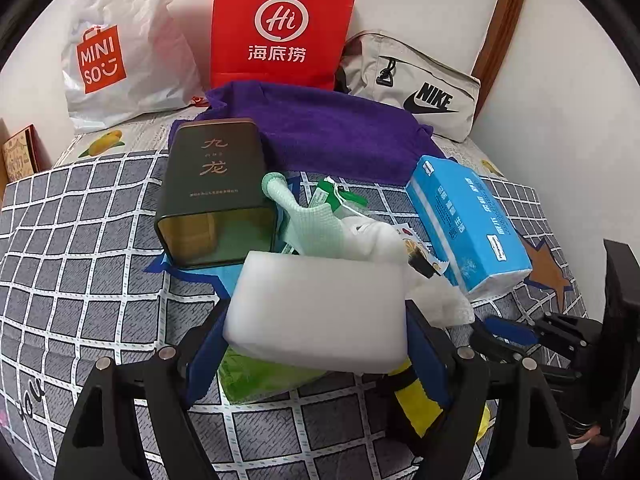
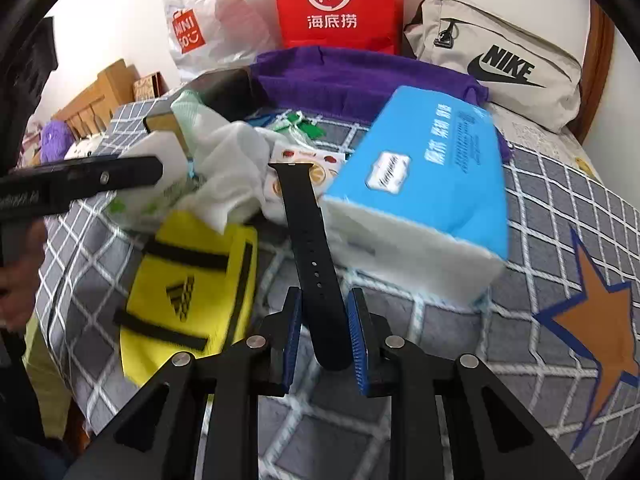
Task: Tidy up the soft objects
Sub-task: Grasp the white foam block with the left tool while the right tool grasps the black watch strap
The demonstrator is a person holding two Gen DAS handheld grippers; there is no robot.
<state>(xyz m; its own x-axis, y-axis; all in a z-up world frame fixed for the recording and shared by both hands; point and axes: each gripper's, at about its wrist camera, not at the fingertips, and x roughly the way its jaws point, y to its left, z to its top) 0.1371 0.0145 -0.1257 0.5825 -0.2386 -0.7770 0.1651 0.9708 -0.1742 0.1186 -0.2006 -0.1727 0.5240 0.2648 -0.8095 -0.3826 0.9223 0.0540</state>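
Note:
My left gripper [image 1: 316, 344] is shut on a white foam sponge block [image 1: 316, 312] and holds it above the checked bed cover; the block also shows in the right wrist view [image 2: 160, 148]. My right gripper [image 2: 326, 332] has a black watch strap [image 2: 308, 248] lying between its blue pads [image 2: 358, 340], with small gaps on both sides. A yellow Adidas pouch [image 2: 188, 288], a white cloth [image 2: 228, 176], a mint glove [image 1: 308, 220], a green packet [image 1: 256, 380] and a blue tissue pack [image 2: 424, 176] lie around them.
A dark tin [image 1: 216, 196] stands at the left. A purple towel [image 1: 340, 132] lies behind. A Miniso bag [image 1: 120, 48], a red paper bag [image 1: 280, 24] and a grey Nike bag [image 1: 412, 84] line the wall. The bed's front edge is near.

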